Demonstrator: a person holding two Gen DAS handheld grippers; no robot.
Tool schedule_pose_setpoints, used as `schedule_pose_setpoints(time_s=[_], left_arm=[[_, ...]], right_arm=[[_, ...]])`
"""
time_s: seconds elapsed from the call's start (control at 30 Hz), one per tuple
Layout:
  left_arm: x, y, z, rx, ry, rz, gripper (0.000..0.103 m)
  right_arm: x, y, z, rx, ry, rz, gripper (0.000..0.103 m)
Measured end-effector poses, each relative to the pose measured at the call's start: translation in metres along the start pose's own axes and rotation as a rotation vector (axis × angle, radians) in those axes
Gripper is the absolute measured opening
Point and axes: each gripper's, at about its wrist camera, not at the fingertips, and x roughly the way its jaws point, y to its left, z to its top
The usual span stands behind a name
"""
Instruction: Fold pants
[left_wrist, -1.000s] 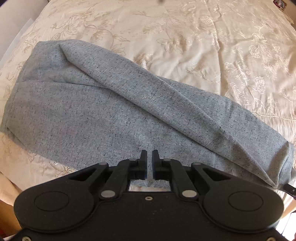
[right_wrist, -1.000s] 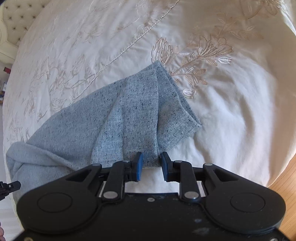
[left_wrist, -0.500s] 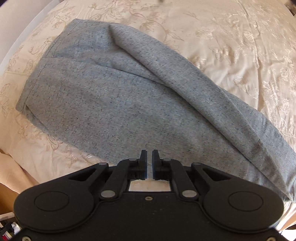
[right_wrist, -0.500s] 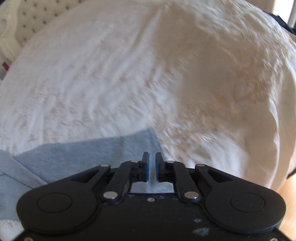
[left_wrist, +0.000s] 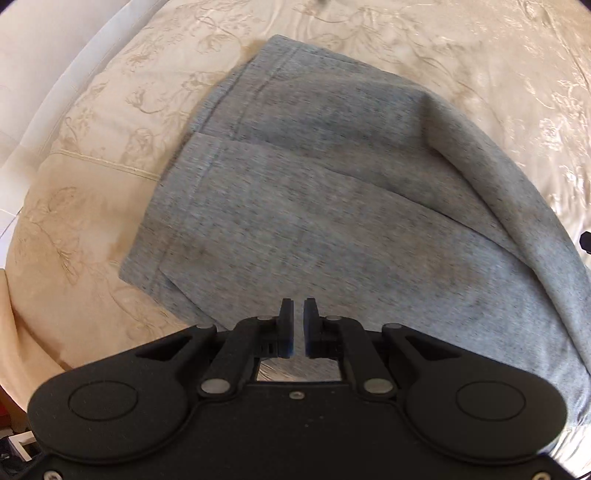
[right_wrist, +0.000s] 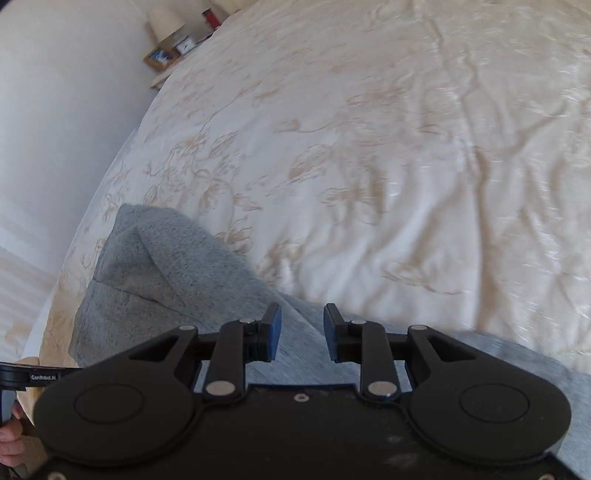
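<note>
We read the step in hand as the transition between folds: the grey pants (left_wrist: 351, 229) lie on the cream embroidered bedspread (left_wrist: 461, 62), already doubled along their length, with one layer overlapping the other along a diagonal edge running from 11 o'clock toward 4 o'clock in the left wrist view. The left gripper (left_wrist: 299, 328) hangs over the near edge of the cloth at 6 o'clock, its jaws set to a narrow slit with nothing between them. In the right wrist view the pants (right_wrist: 155, 273) run from 9 o'clock down past 5 o'clock, and the right gripper (right_wrist: 302, 332) is over a fold ridge with its jaws opening; cloth shows behind the gap, yet the pads do not press on it. We judge that the next move calls for each gripper to take hold of one end of the doubled cloth, pinching all layers together, so the following fold carries them evenly. A partial pinch would let the lower layer drag.
</note>
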Motion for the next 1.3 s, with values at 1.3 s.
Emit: schedule_pose_setpoints(time_s=[1.3], left_arm=[[0.128,-0.004,0.287,0.148,0.124,-0.067,0.044]], right_arm=[[0.047,0.134,-0.078,-0.429,0.109,-0.011,0.004]])
